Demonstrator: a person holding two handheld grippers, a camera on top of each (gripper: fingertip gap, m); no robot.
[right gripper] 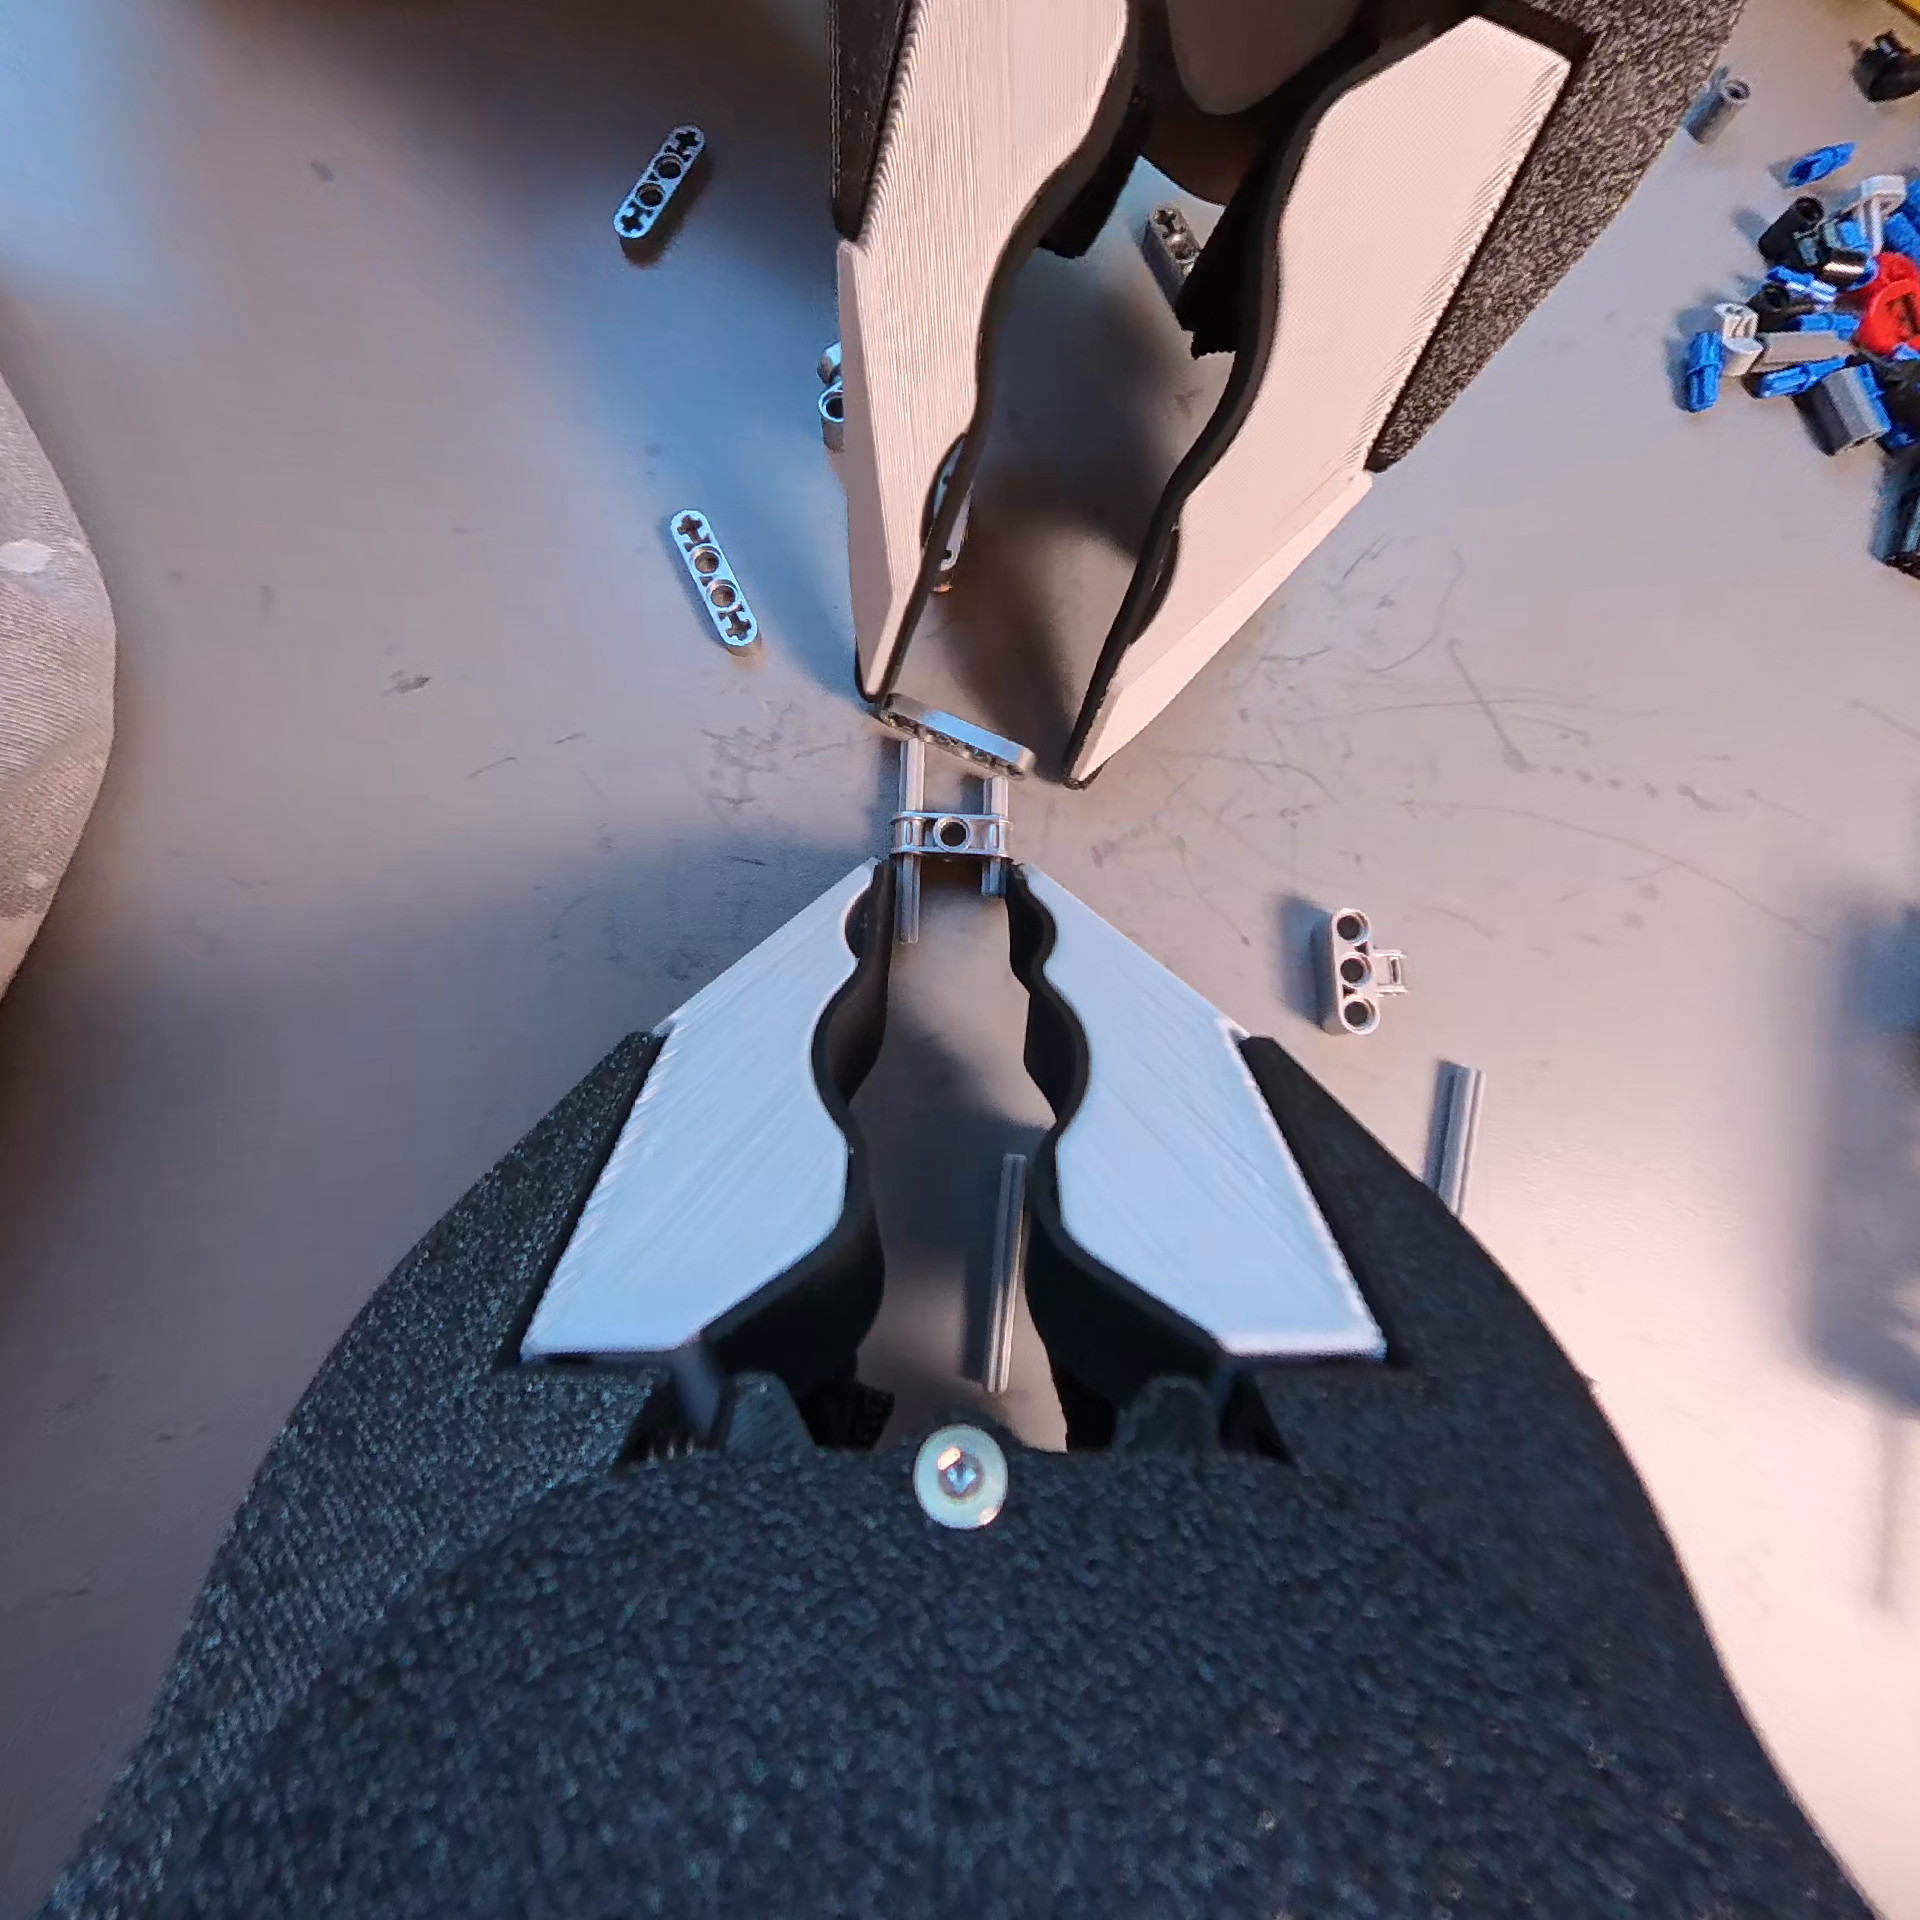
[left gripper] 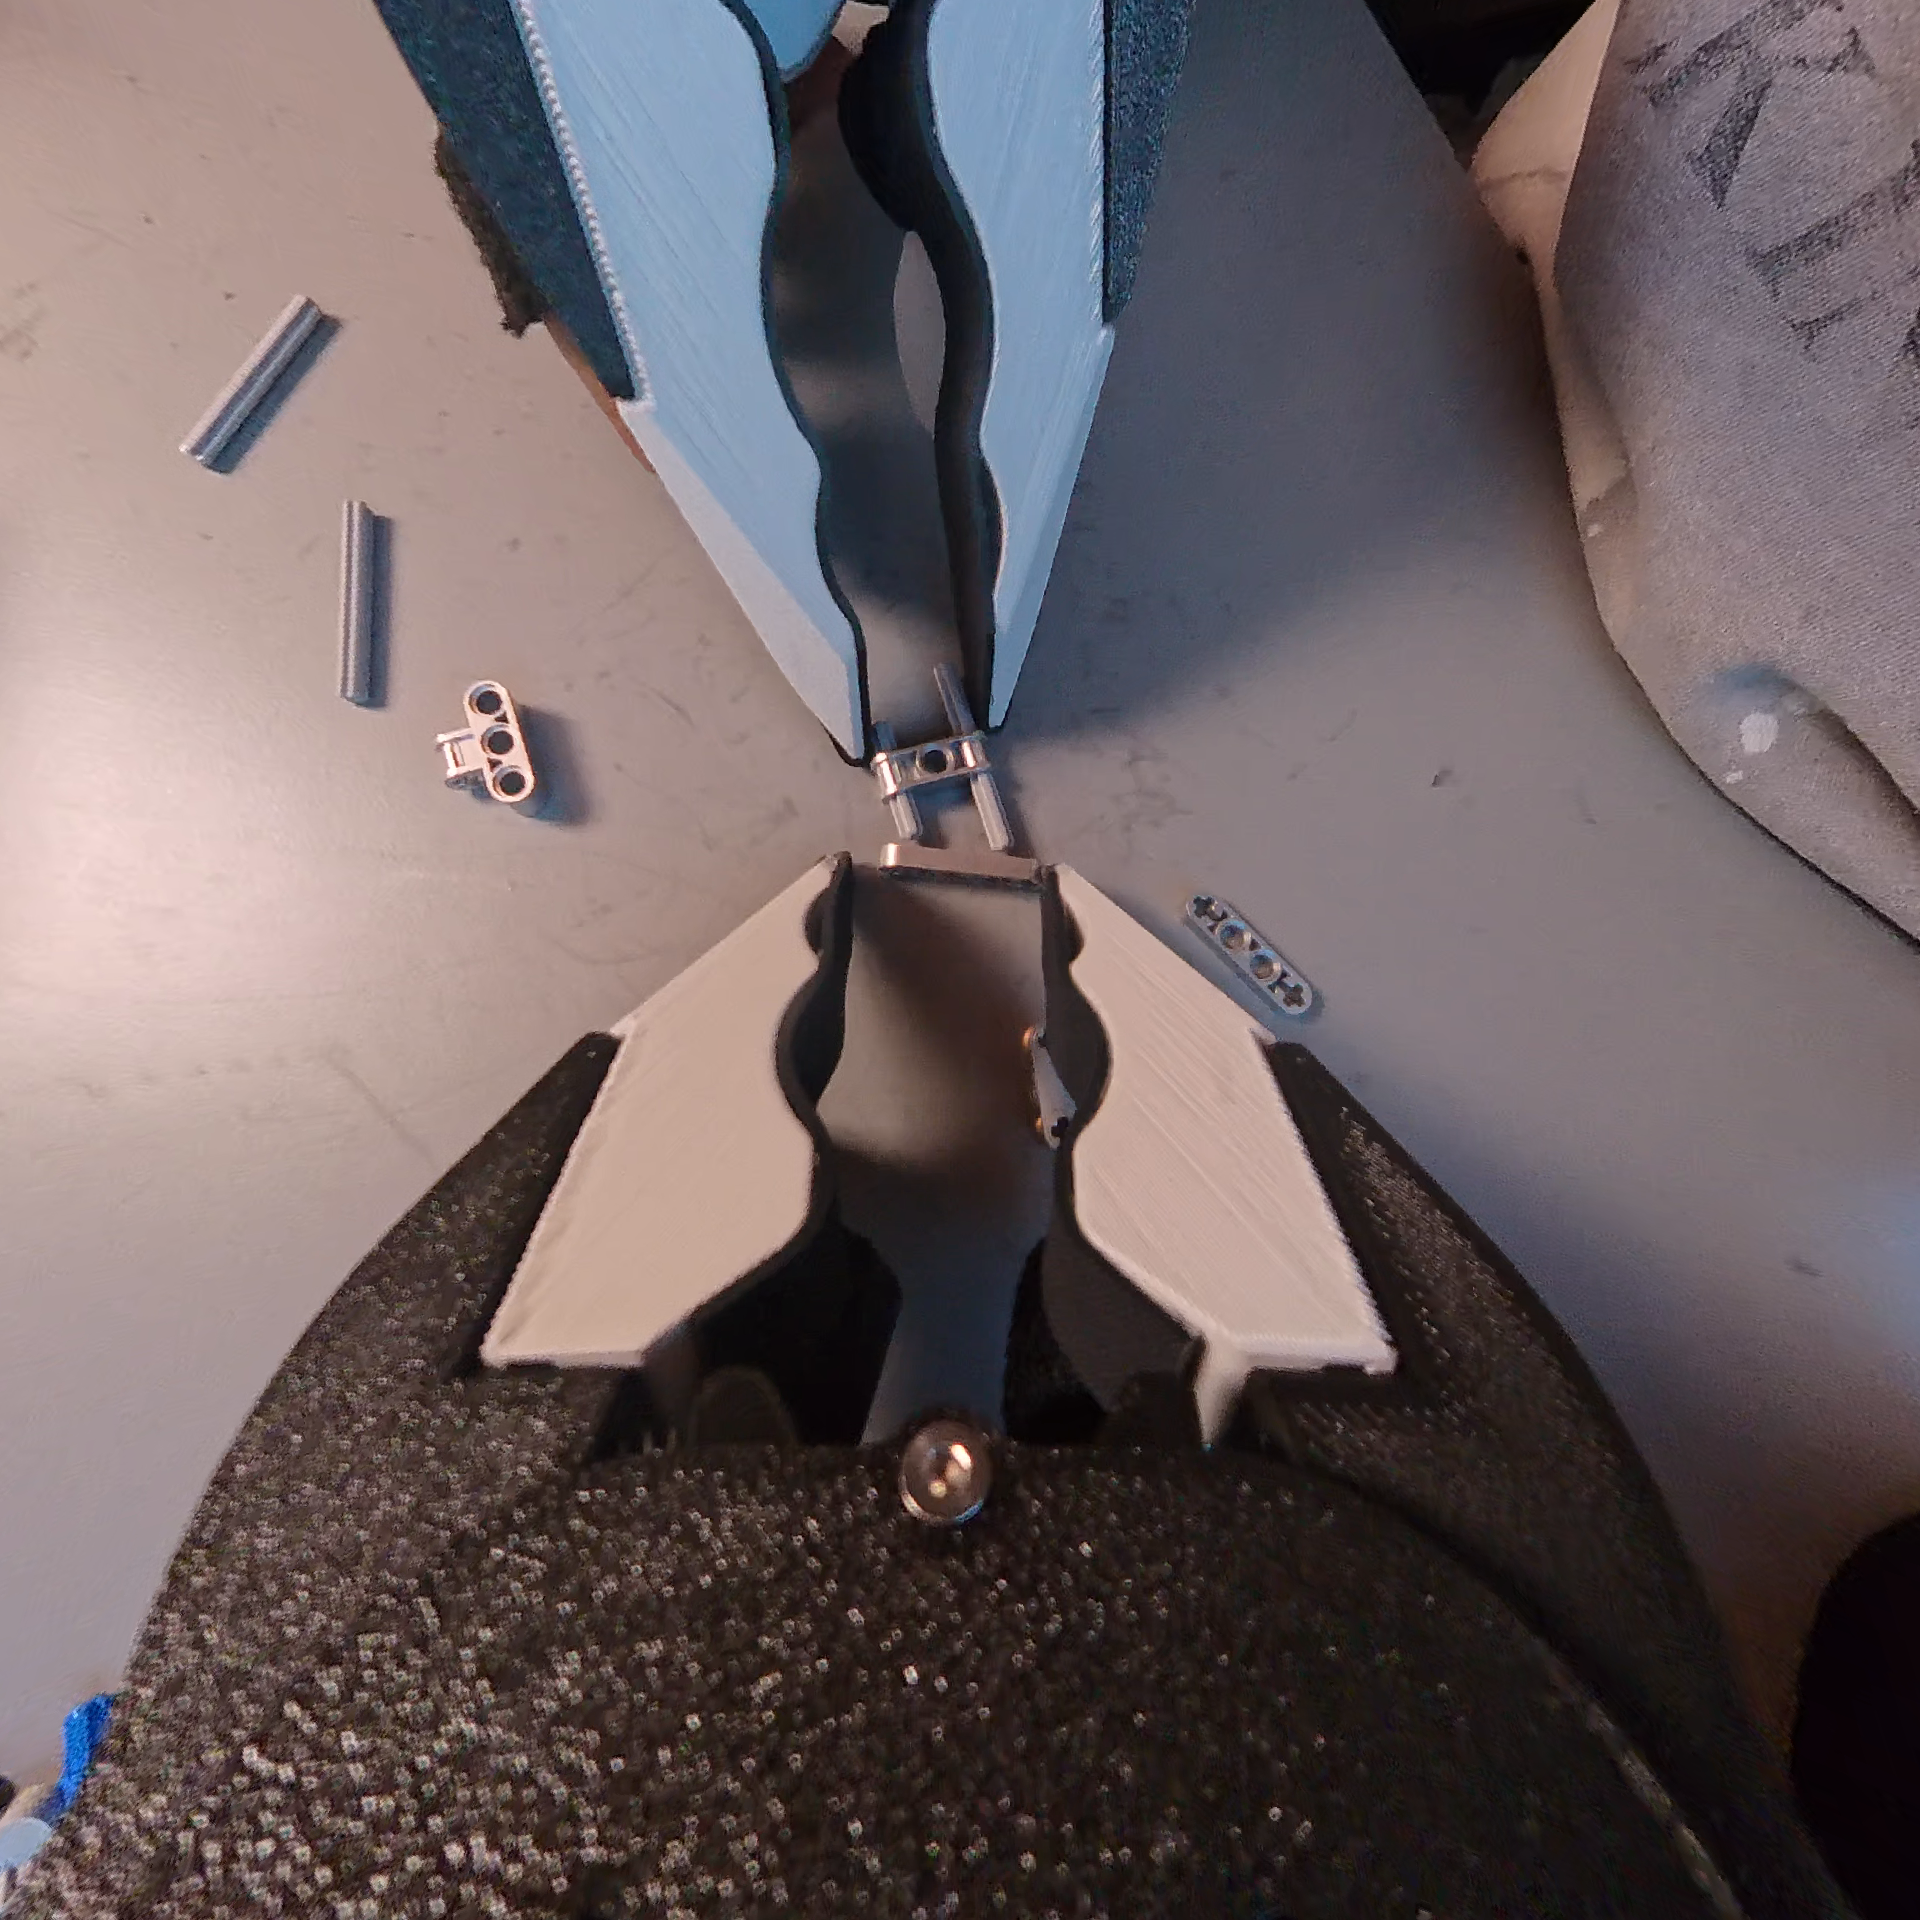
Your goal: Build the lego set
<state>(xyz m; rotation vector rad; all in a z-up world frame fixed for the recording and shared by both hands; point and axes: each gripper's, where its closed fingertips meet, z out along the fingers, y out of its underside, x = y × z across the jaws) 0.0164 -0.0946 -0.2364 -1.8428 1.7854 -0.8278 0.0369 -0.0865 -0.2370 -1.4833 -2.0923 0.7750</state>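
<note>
My left gripper [left gripper: 945, 864] is shut on a flat grey beam [left gripper: 961, 869], held crosswise between its fingertips. My right gripper [right gripper: 951, 873] is shut on a small assembly [right gripper: 951, 831] of two thin grey axles through a short grey connector. The two grippers face each other tip to tip just above the grey table [left gripper: 260, 987]. The axle ends point at the beam [right gripper: 961, 743] and reach its edge; I cannot tell if they touch it. The right gripper [left gripper: 930, 727] enters the left wrist view from the top, and the left gripper [right gripper: 977, 732] enters the right wrist view from the top.
Two loose grey axles [left gripper: 255, 379] [left gripper: 356, 603], a three-hole connector [left gripper: 494, 753] and a thin flat beam [left gripper: 1252, 954] lie on the table. A pile of blue, grey and black parts [right gripper: 1818, 291] lies far right. Grey fabric [left gripper: 1714, 416] borders the table. The tips of both grippers are at nearly the same place.
</note>
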